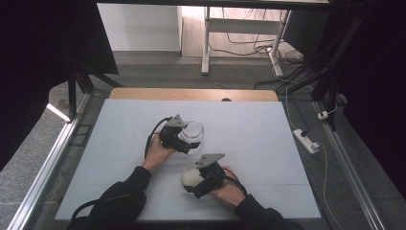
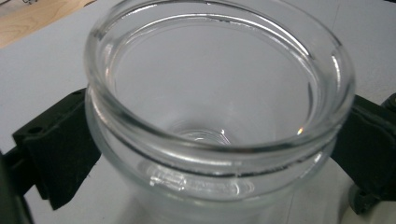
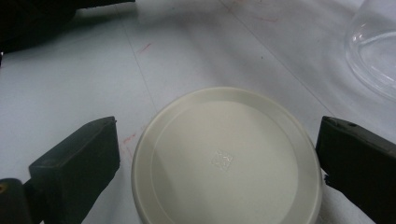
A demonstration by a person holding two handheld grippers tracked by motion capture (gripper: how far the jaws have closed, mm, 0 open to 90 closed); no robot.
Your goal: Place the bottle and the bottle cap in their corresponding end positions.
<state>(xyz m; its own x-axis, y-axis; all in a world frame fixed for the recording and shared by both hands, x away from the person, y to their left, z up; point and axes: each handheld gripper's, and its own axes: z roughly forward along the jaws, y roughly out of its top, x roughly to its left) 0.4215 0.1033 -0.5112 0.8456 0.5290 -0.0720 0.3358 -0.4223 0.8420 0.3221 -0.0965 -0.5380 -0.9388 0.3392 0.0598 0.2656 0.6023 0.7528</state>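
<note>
Lid [image 3: 227, 161], cream plastic, is seen flat on the bench [image 1: 268, 139] between the parted right tool [image 1: 200, 183]; the glass jar [image 2: 219, 107], clamped by the left tool [image 1: 187, 142], stands just beyond.

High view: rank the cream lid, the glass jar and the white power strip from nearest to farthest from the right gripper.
1. Cream lid, on the mat between the right gripper's jaws.
2. Glass jar, up and left, in the left gripper.
3. White power strip, on the floor off the table's right edge.
</note>
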